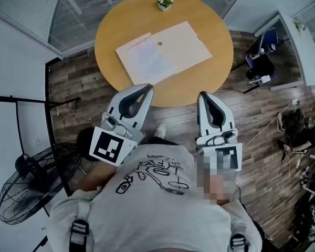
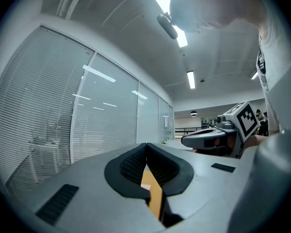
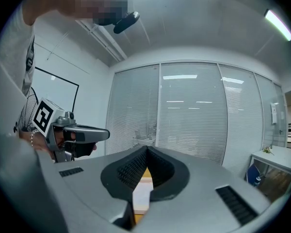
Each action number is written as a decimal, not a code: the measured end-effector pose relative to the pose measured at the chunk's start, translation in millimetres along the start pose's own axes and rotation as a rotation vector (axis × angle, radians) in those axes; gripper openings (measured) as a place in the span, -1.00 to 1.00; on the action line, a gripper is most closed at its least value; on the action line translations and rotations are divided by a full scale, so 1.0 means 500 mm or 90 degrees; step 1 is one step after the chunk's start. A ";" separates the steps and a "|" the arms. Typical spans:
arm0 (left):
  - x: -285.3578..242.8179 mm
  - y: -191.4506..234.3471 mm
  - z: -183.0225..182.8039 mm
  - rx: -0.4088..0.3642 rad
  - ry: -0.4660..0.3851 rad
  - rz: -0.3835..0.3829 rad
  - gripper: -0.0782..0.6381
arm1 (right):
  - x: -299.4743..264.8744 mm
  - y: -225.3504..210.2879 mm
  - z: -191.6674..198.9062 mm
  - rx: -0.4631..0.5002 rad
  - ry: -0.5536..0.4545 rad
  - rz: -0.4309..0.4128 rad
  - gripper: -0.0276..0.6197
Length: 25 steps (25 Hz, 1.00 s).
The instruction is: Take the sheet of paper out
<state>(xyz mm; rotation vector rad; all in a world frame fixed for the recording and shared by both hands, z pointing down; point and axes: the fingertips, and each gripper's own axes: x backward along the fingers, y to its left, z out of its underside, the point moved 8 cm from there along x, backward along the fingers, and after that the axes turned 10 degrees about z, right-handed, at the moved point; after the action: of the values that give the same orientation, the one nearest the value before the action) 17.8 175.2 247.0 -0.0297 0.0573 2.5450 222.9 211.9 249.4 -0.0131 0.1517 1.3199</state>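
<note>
The white sheet of paper point(image 1: 145, 62), faintly printed, lies flat near the middle of the round wooden tabletop point(image 1: 111, 35), overlapping a cream folder point(image 1: 185, 45), while the left tongs point(image 1: 146, 87) and right tongs point(image 1: 203, 95), both closed and empty, hang at the tabletop's near edge.

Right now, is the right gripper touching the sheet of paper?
Apart. In the head view the right gripper, jaws shut, hangs at the table edge; bare wood separates it from the sheet of paper.
</note>
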 end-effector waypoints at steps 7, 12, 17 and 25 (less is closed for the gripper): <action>-0.057 -0.008 -0.002 -0.003 -0.007 0.004 -0.73 | -0.012 -0.052 0.004 -0.012 -0.009 0.003 -0.89; -0.094 -0.014 0.001 0.005 -0.009 0.006 -0.73 | -0.020 -0.087 0.012 0.000 0.002 -0.006 -0.89; -0.109 -0.018 0.003 0.006 -0.007 0.000 -0.73 | -0.024 -0.103 0.016 -0.002 0.001 -0.011 -0.89; -0.108 -0.011 0.007 0.011 -0.001 -0.011 -0.73 | -0.035 -0.104 0.018 0.000 0.005 -0.023 -0.89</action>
<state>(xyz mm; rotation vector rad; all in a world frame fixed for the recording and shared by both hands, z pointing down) 65.7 149.5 252.2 -0.0208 0.0784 2.5272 269.7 182.9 256.2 -0.0205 0.1579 1.2831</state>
